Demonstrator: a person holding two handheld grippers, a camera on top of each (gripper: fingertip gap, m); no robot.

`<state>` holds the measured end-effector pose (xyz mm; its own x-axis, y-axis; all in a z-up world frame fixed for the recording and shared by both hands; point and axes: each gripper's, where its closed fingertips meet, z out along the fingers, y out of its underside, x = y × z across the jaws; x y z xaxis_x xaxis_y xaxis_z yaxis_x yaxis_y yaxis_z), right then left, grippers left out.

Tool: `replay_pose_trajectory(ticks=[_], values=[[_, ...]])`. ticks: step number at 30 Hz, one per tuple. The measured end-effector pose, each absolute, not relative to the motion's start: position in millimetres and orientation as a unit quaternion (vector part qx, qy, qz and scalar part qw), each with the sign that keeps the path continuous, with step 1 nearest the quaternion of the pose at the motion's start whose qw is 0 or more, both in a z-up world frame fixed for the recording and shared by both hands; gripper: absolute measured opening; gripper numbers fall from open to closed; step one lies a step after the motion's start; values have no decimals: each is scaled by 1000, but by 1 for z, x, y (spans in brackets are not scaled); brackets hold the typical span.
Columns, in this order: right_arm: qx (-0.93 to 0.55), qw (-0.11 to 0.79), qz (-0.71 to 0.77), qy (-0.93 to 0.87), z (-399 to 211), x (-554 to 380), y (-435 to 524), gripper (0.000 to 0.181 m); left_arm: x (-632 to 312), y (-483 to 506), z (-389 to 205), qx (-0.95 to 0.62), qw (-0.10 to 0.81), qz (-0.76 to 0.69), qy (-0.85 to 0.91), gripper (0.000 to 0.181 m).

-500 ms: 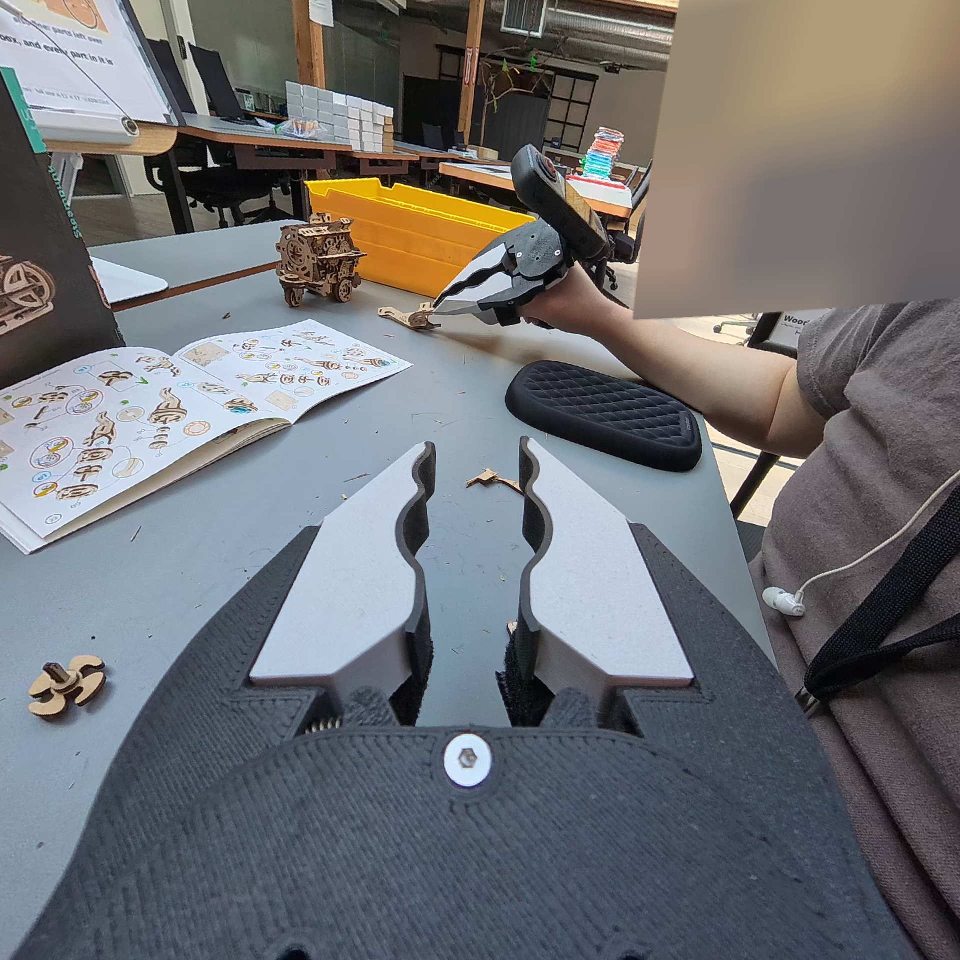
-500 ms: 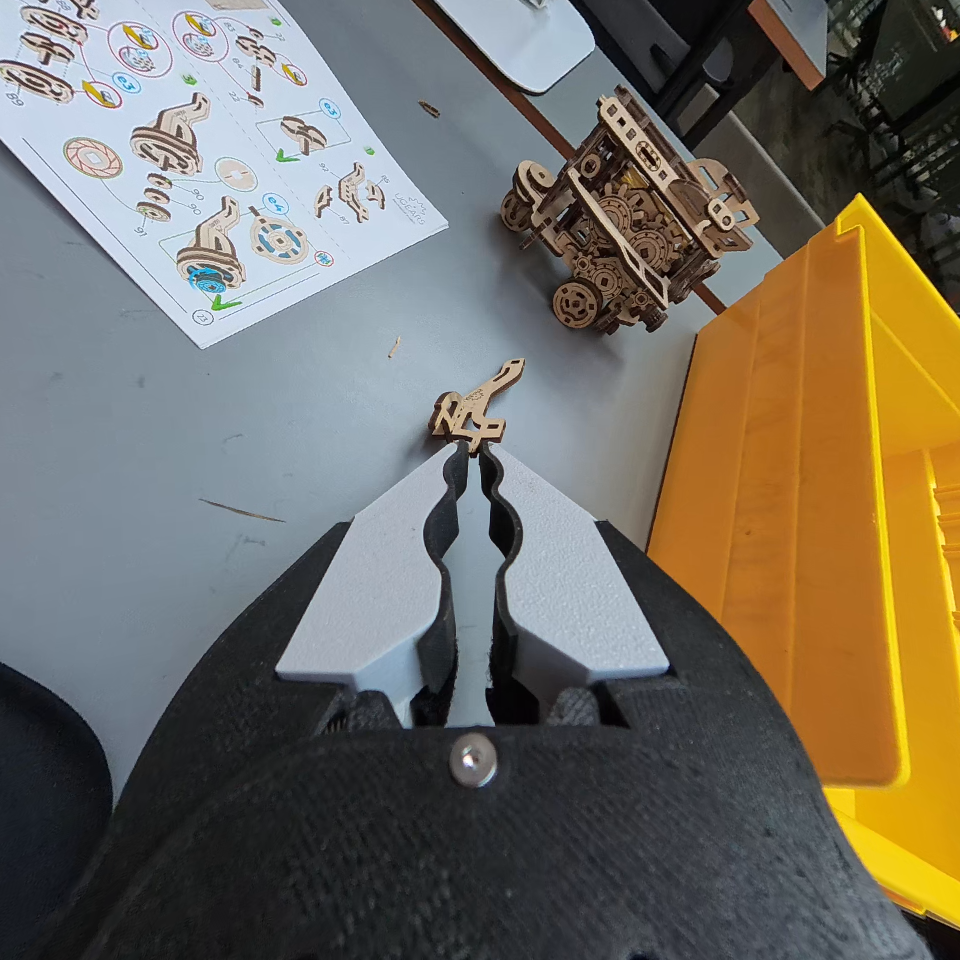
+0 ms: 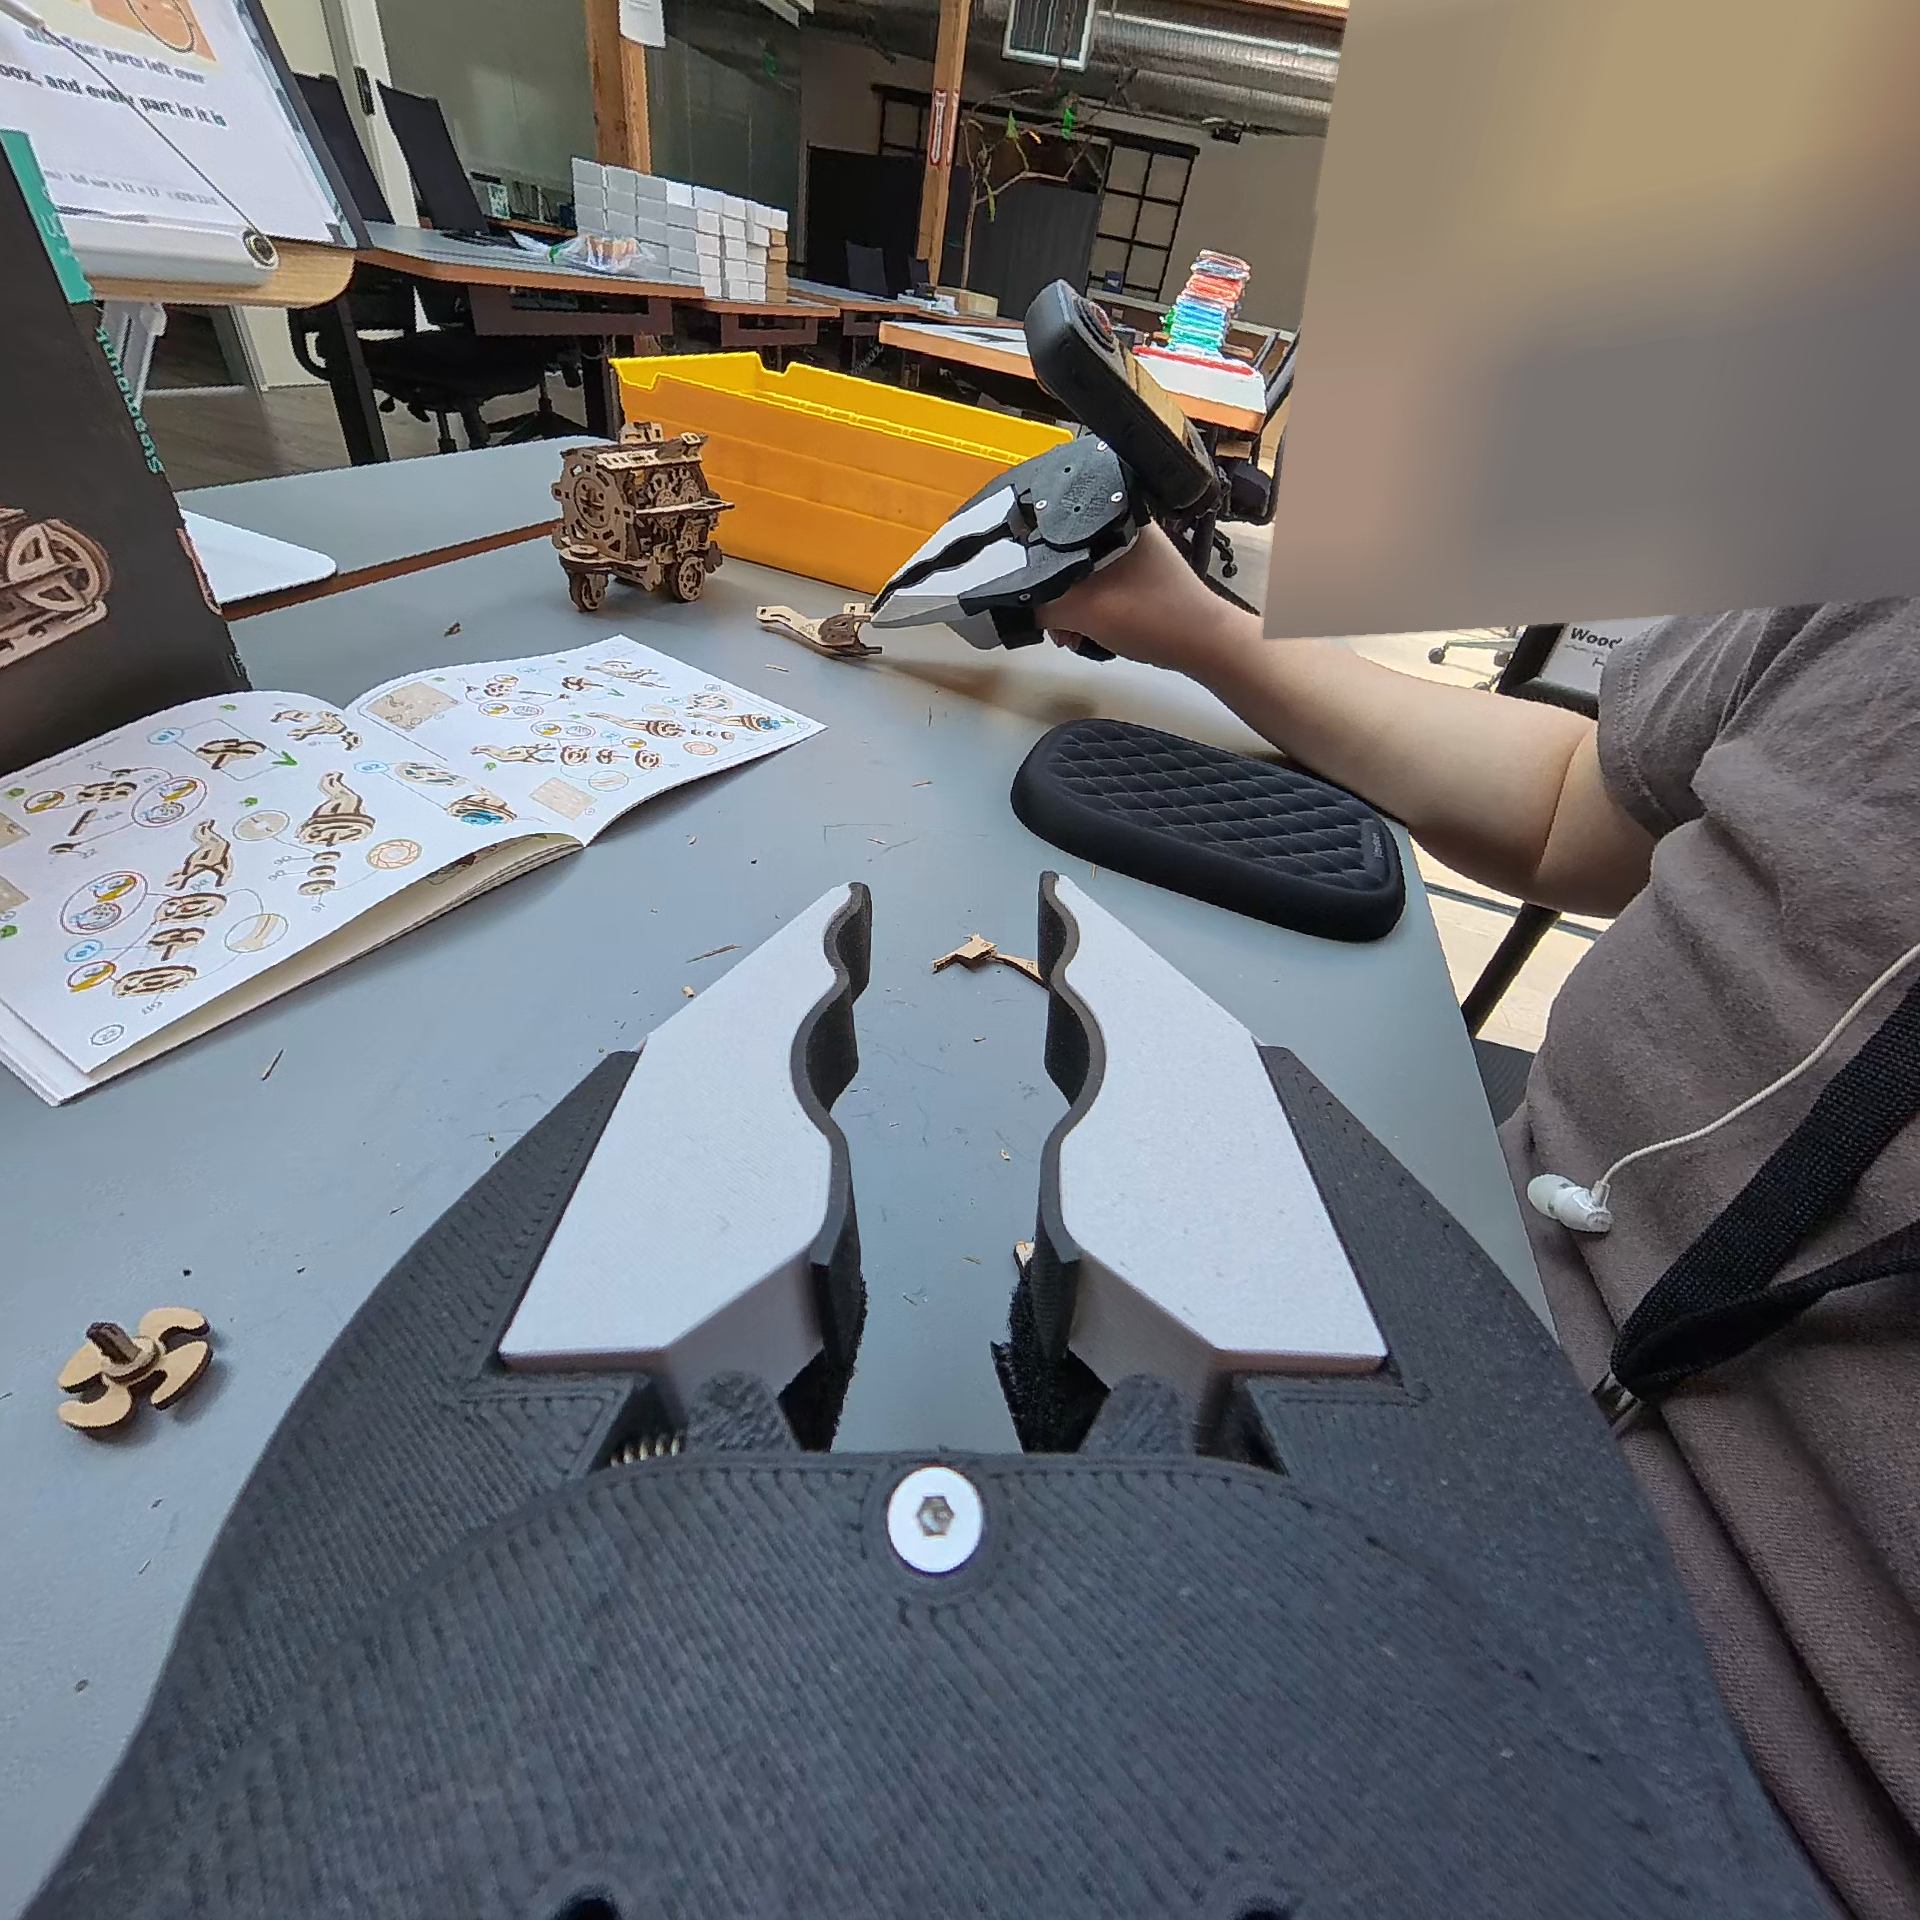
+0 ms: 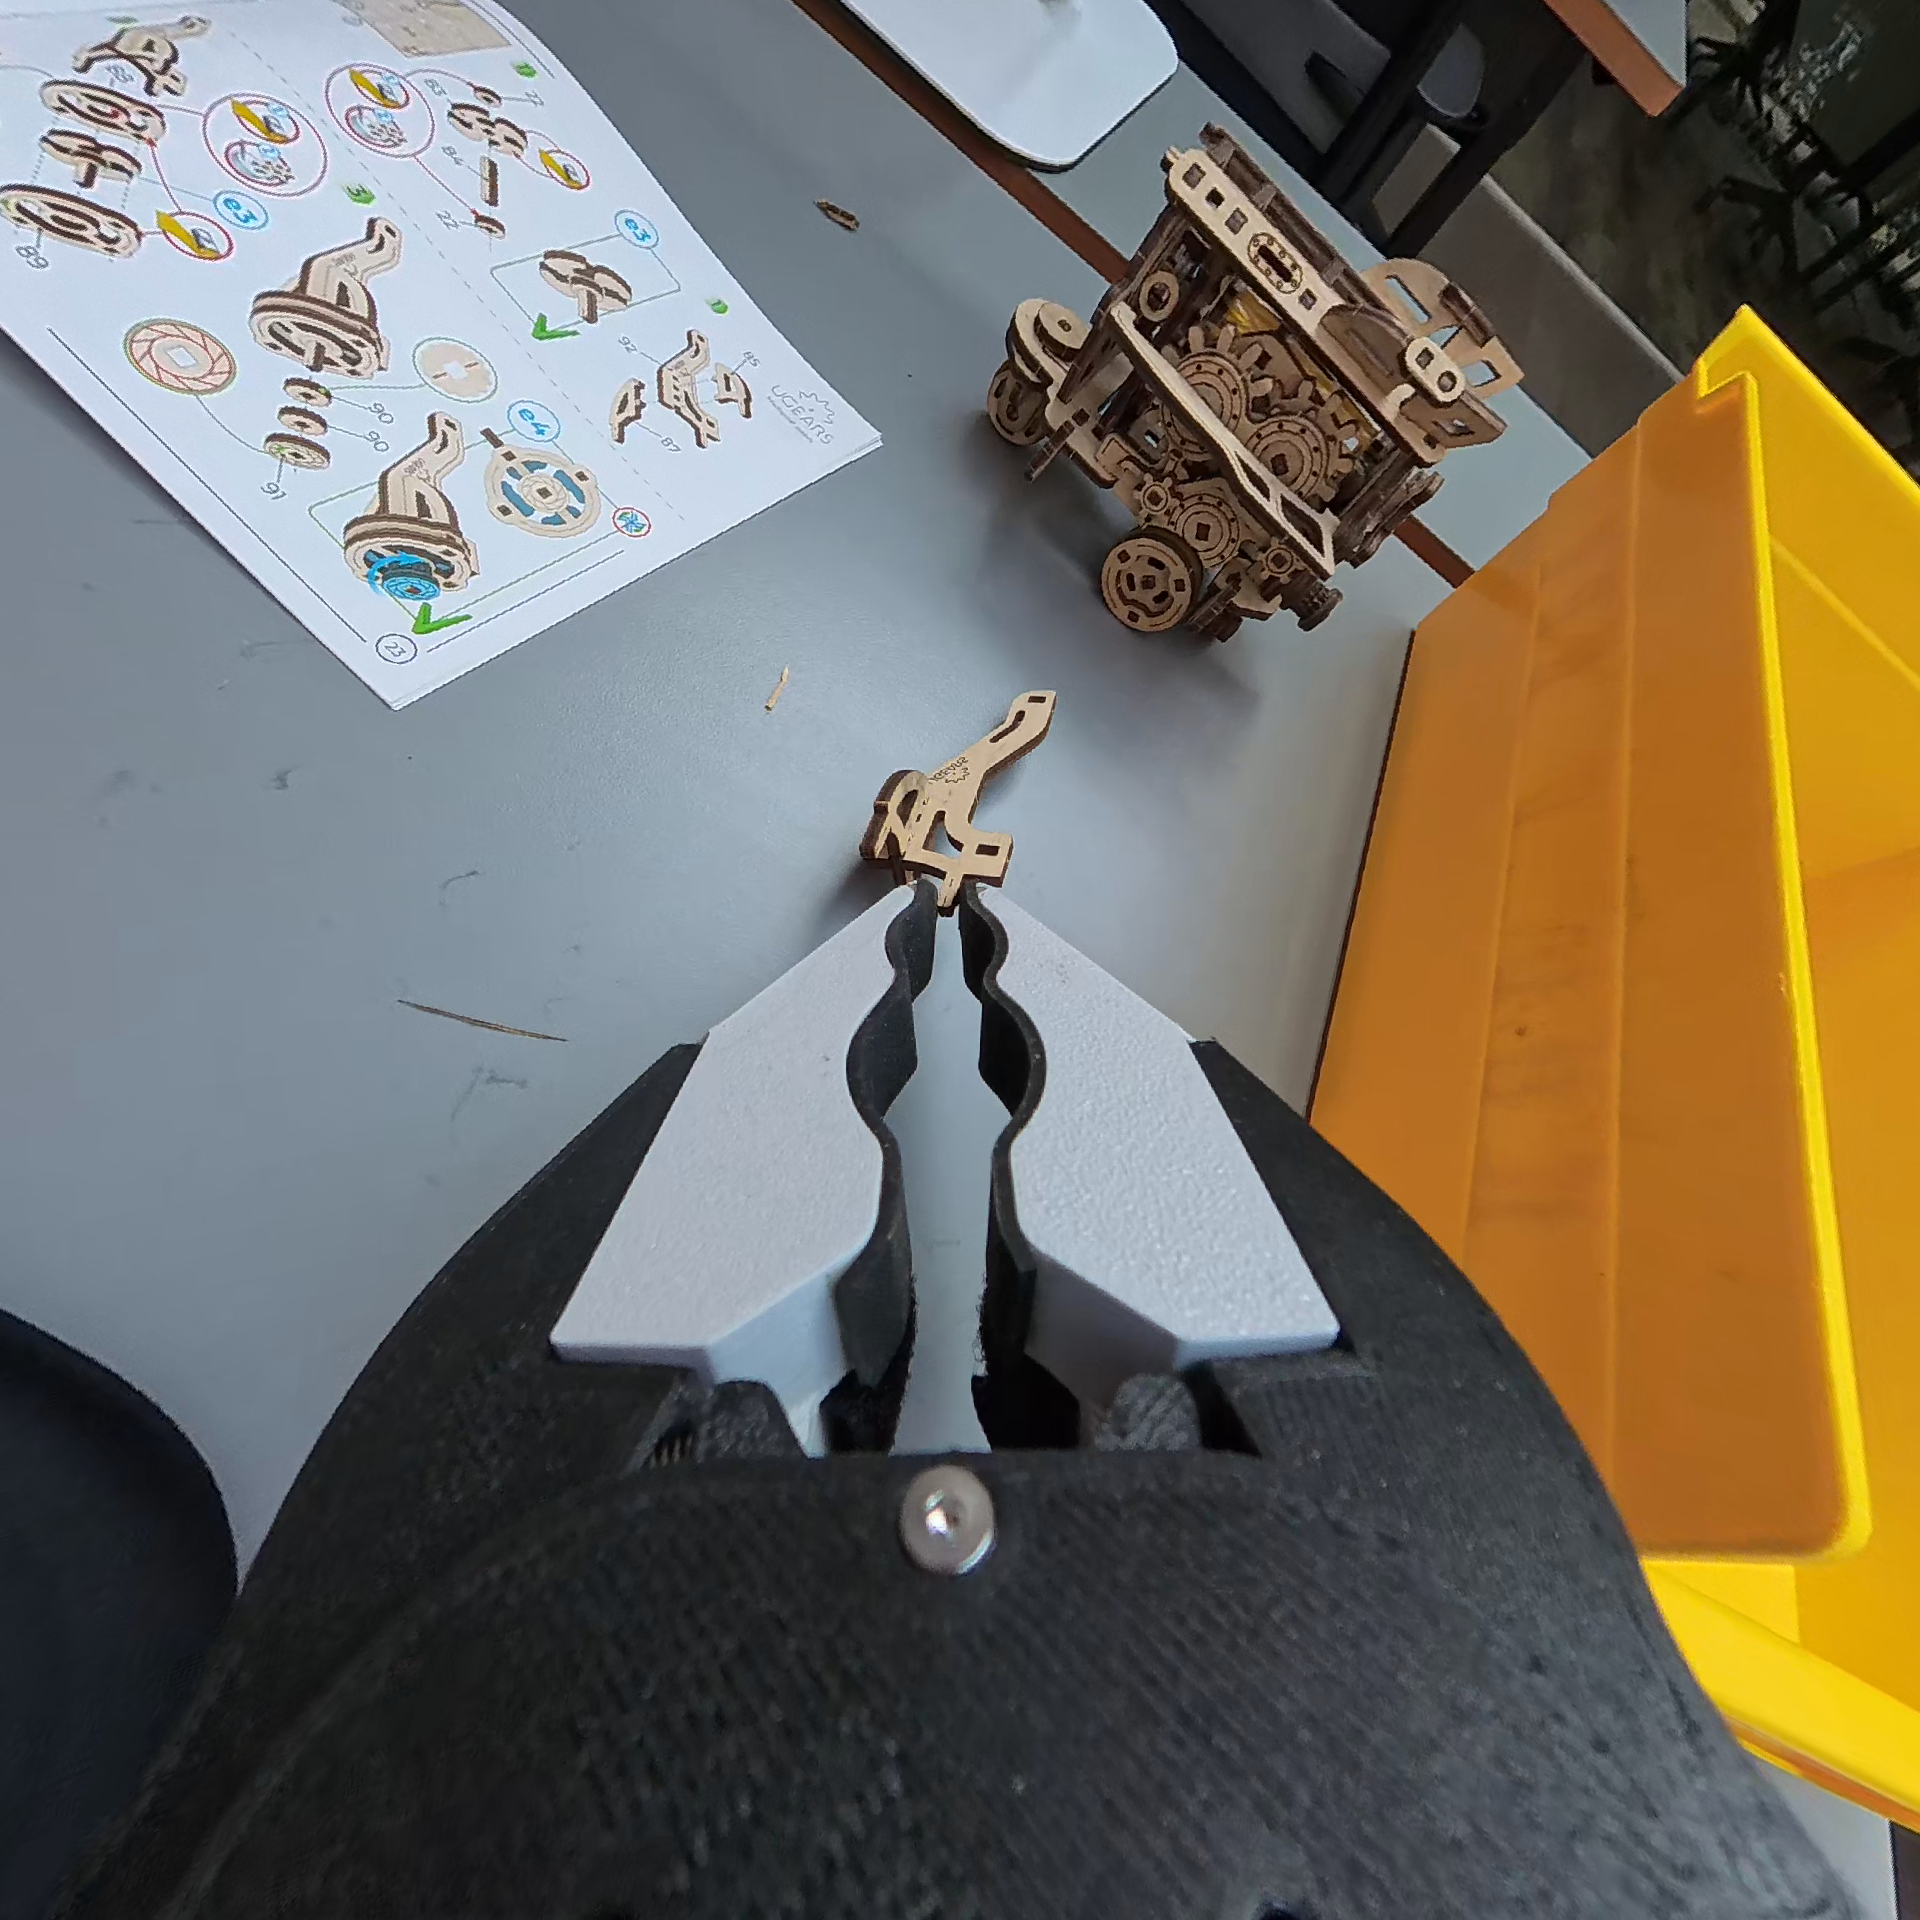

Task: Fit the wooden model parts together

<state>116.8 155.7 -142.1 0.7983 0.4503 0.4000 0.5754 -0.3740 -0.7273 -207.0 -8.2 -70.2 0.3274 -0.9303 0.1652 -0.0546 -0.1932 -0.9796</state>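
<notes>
My right gripper (image 4: 940,902) is low over the grey table (image 4: 312,935), its tips closed on a small tab of a flat wooden lever-shaped part (image 4: 961,795). The part points away toward the built wooden model vehicle (image 4: 1247,416). The left wrist view shows that gripper (image 3: 883,618) and the part (image 3: 816,629) near the yellow bin. My left gripper (image 3: 951,909) is open and empty above the table. A small wooden piece (image 3: 982,954) lies on the table just beyond its tips. A wooden propeller-shaped piece (image 3: 130,1366) lies at the left.
An open instruction booklet (image 3: 364,821) lies at the left. A yellow bin (image 4: 1662,1039) stands right of the right gripper. A black wrist rest (image 3: 1205,842) sits by the table's right edge. A person sits at the right. A dark box (image 3: 73,582) stands at far left. One gripper's finger ends stand about 35 cm off the other's. My left gripper is the nearer one to the small wooden piece (image 3: 982,954): about 15 cm, against 25 cm.
Almost nothing: the wooden part has shifted very slightly at the right gripper's tips. The left gripper has not moved.
</notes>
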Motion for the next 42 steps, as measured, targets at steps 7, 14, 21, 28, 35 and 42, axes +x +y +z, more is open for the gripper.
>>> replay_pose_trajectory(ticks=[7, 14, 21, 28, 35, 42], values=[[-826, 466, -63, -312, -142, 117, 155, 3, -207, -8, -70, -639, 505, -434, 384, 30], [-818, 469, -59, -327, -143, 109, 154, 9, -208, -7, -71, -641, 506, -432, 383, 30], [-798, 498, -33, -338, -130, 96, 149, 16, -210, -6, -69, -641, 512, -429, 378, 30], [-791, 522, -6, -320, -117, 92, 144, 18, -220, 4, -68, -655, 526, -422, 341, 31], [-791, 511, -2, -336, -124, 72, 132, 18, -228, 9, -64, -659, 543, -411, 318, 31], [-788, 522, 33, -323, -118, 51, 121, 18, -237, 14, -60, -665, 564, -393, 294, 31]])
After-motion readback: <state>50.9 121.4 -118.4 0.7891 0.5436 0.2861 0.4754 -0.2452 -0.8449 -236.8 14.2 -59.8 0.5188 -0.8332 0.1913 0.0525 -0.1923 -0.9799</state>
